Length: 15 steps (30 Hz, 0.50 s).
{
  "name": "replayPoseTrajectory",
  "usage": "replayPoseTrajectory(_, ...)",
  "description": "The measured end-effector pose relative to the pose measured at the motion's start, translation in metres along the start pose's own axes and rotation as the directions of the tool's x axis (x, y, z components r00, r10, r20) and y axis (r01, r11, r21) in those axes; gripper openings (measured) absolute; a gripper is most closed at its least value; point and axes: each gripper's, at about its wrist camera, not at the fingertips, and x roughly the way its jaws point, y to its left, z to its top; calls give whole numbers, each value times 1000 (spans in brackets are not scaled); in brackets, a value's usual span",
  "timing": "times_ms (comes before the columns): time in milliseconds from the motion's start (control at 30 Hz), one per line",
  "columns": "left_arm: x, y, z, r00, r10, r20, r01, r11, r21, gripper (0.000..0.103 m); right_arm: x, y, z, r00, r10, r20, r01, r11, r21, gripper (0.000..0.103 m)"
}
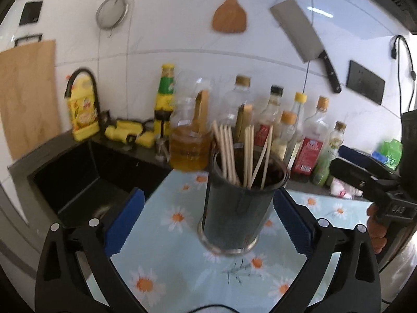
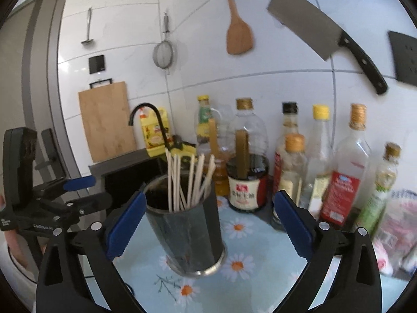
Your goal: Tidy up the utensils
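A: Where do the task's things stand?

B: The pale wooden chopsticks (image 1: pixel 235 154) stand in the dark cylindrical metal utensil holder (image 1: pixel 234 214), tips down, long axis near upright, leaning to several sides. The holder rests on the daisy-printed light-blue mat (image 1: pixel 166 255) covering the worktop.

A: State of each claw?

B: The left claw (image 1: pixel 207 223) is spread wide and grips nothing; the holder stands ahead of it, toward its right pad, contact not discernible. The right claw (image 2: pixel 208 224) is equally wide and empty; the holder stands nearer its left pad.

A: Which hand is nearer?

B: Neither clearly; both face the holder at close range.

A: Surroundings?

B: A row of oil and sauce bottles (image 2: pixel 344 172) behind, a black sink (image 1: pixel 86 182) to the left.
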Motion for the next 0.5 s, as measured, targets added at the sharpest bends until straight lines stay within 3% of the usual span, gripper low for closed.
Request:
replayPoseTrajectory(233, -13, -4, -31, 997, 48, -68, -48, 999, 1, 97, -14, -12, -37, 994, -15, -107, 26, 994, 108, 95)
replayPoseTrajectory(500, -31, -21, -69, 995, 64, -77, -68, 996, -49, 97, -43, -13, -84, 980, -34, -196, 56, 993, 108, 95)
